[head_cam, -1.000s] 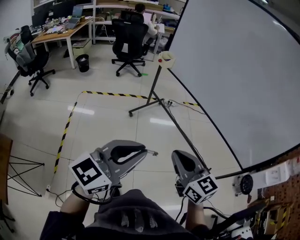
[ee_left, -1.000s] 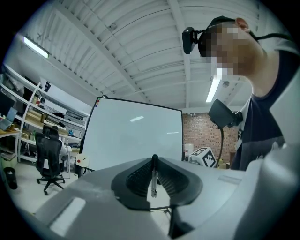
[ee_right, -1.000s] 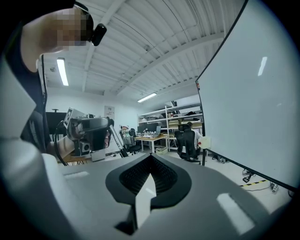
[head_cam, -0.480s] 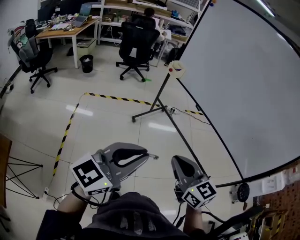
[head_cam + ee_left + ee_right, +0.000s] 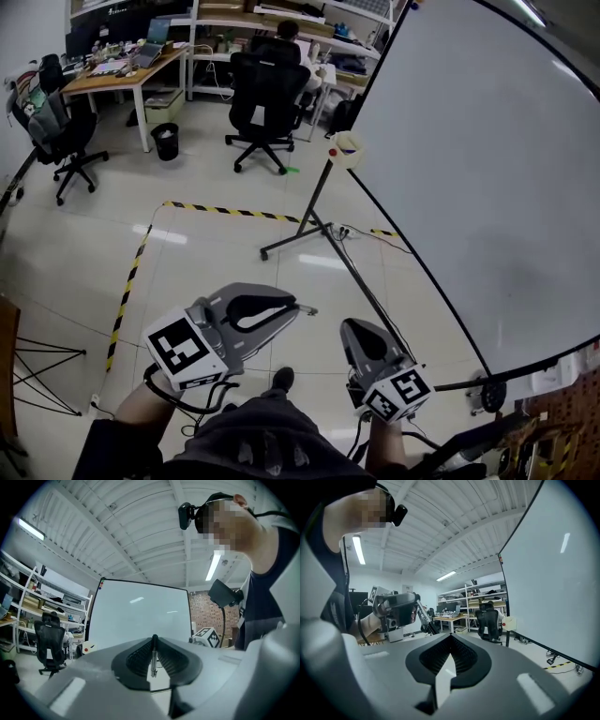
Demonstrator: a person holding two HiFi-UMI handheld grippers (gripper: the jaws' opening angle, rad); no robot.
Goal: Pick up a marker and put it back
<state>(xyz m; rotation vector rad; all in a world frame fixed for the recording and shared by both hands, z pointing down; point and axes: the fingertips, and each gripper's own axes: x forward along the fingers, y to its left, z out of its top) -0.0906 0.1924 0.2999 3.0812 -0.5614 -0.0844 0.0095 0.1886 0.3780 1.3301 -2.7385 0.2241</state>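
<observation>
Holding the slim dark marker (image 5: 153, 659) beside the large white board (image 5: 487, 169)
Left gripper (image 5: 292, 307) jaws are pinching it; right gripper (image 5: 354, 330) jaws are sitting closed, empty; next, probably, finding its resting place.

Readable text: none in any view.
Left gripper (image 5: 305, 307) cube (image 5: 186, 349): black-and-white square pattern, no letters or digits.
Right gripper (image 5: 356, 325) cube (image 5: 396, 394): same kind of pattern, no letters or digits.
Whiteboard (image 5: 487, 169): bare surface, no writing on it.
Chair (image 5: 267, 89) back: white sheet (image 5: 260, 114), print too small to read.
Floor tape (image 5: 225, 211): yellow-and-black stripes, no words.
</observation>
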